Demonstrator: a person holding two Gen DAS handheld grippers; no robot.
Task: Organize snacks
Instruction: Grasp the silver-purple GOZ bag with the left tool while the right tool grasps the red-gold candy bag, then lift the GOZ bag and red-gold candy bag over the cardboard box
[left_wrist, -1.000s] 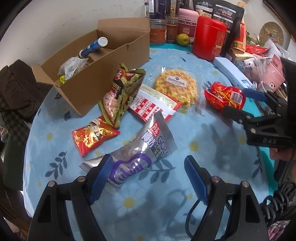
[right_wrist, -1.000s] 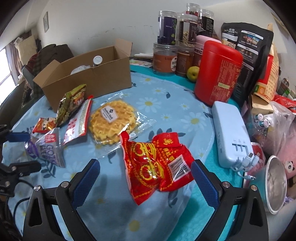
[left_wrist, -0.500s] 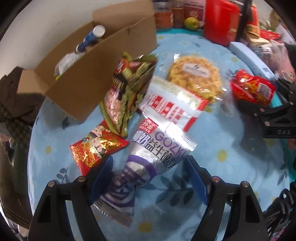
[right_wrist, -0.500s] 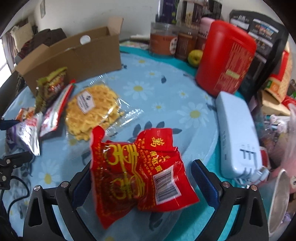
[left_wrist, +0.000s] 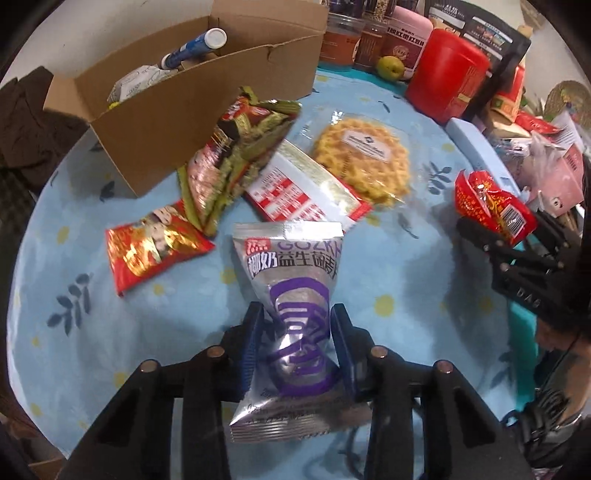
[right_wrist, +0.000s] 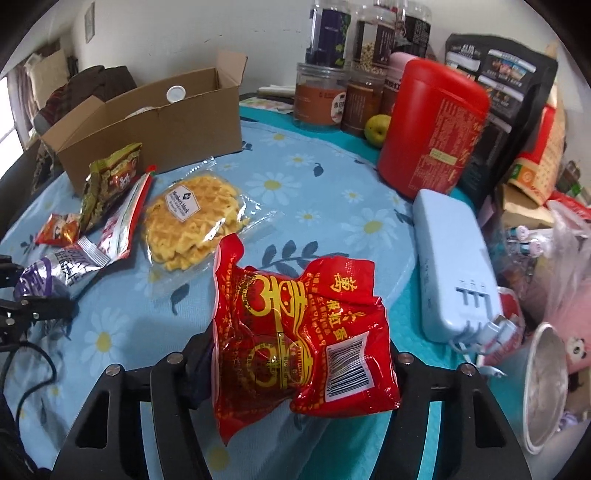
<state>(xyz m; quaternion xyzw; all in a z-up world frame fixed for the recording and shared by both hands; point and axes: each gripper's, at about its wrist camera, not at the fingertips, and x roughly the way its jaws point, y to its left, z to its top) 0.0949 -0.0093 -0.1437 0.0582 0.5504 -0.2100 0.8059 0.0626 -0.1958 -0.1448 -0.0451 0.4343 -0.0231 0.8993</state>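
Observation:
My left gripper is shut on a silver and purple snack packet and holds it over the blue flowered tablecloth. My right gripper is shut on a red and gold snack bag; the bag hides its fingertips. That gripper and bag show at the right of the left wrist view. An open cardboard box at the back left holds a tube and a packet. On the cloth lie a green and red packet, a red and white packet, a wrapped waffle and a small red foil packet.
Jars, a red canister, a green fruit and dark bags crowd the back right. A pale blue power strip and a metal cup lie at the right. Dark clothing lies beyond the table's left edge.
Both grippers have shut: the left on the silver and purple packet, the right on the red bag. Both packets now stand lifted between the fingers.

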